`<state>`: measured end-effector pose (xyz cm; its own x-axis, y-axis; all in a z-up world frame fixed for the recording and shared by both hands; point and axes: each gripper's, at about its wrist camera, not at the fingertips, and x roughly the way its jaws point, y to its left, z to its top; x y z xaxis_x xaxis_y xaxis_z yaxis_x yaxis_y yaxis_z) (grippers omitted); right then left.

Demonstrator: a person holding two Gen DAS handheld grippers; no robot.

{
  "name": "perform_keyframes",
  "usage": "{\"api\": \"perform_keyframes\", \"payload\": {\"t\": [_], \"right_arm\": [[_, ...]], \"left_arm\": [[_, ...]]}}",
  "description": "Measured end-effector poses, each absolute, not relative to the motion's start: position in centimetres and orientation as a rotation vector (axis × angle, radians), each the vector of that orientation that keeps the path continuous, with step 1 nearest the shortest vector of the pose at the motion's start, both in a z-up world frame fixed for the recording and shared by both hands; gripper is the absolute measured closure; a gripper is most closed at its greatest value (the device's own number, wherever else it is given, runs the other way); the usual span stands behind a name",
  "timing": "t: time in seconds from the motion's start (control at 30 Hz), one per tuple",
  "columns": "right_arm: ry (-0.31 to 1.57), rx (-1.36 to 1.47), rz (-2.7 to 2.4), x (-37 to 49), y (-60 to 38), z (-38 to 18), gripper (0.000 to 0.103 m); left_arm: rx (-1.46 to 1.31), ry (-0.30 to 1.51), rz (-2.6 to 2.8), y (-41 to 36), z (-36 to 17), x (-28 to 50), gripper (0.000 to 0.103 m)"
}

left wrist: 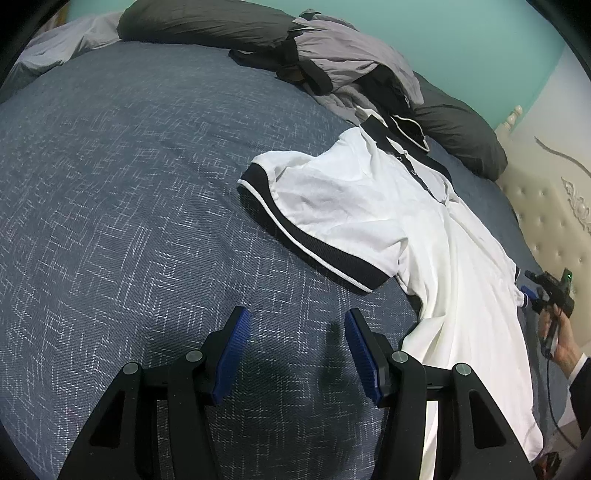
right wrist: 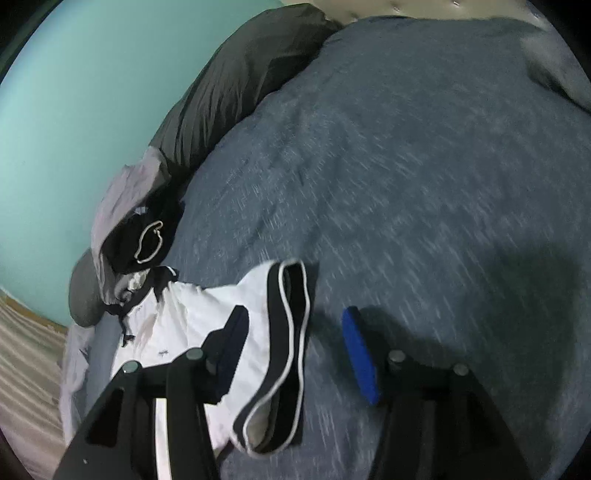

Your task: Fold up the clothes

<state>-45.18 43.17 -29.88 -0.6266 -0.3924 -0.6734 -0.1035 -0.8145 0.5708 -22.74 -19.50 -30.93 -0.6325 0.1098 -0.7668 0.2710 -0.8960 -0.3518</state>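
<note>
- Garment: a white polo shirt (left wrist: 388, 221) with dark collar and dark-banded sleeves lies spread on the blue-grey bedspread (left wrist: 129, 184), collar toward the pillows (left wrist: 207, 22) and the pile of other clothes (left wrist: 343, 66). It is largely flat, with no fold yet evident.
- Left gripper (left wrist: 297, 347): poised over bare bedspread just beside the shirt's lower side edge, jaws spread, nothing between them.
- Right gripper (right wrist: 295, 343): at the shirt's opposite side, jaws parted. The dark-banded sleeve cuff (right wrist: 284, 350) lies in the gap, but the pads do not appear to press it. The right wrist view is motion-blurred, so contact with the near finger cannot be ruled out.
- Step in hand, as judged: the laying-out and smoothing stage, the sleeve on the right side apparently set free, with the first fold not yet made.
- Next move calls for: each gripper to pinch a sleeve or shoulder edge, thin fabric only, without catching the bedspread, then carry it inward across the chest.
</note>
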Motion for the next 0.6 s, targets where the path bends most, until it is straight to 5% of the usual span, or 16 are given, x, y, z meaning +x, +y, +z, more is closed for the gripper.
{"api": "perform_keyframes", "payload": {"t": [0.2,0.43,0.6], "right_arm": [[-0.8,1.267,-2.573,-47.5,42.1,-30.6,0.051],[-0.663,1.233,-2.623,-48.2,41.2,-30.6,0.098],[-0.678,1.175,-2.701,-47.7,42.4,-29.8,0.101]], "left_arm": [[1.307,0.669,-2.678,-19.5,-31.1,-22.8,0.045],[1.313,0.652,-2.681,-19.4,-31.2,-23.0,0.045],[1.315,0.646,-2.682,-19.4,-31.2,-22.9,0.045]]}}
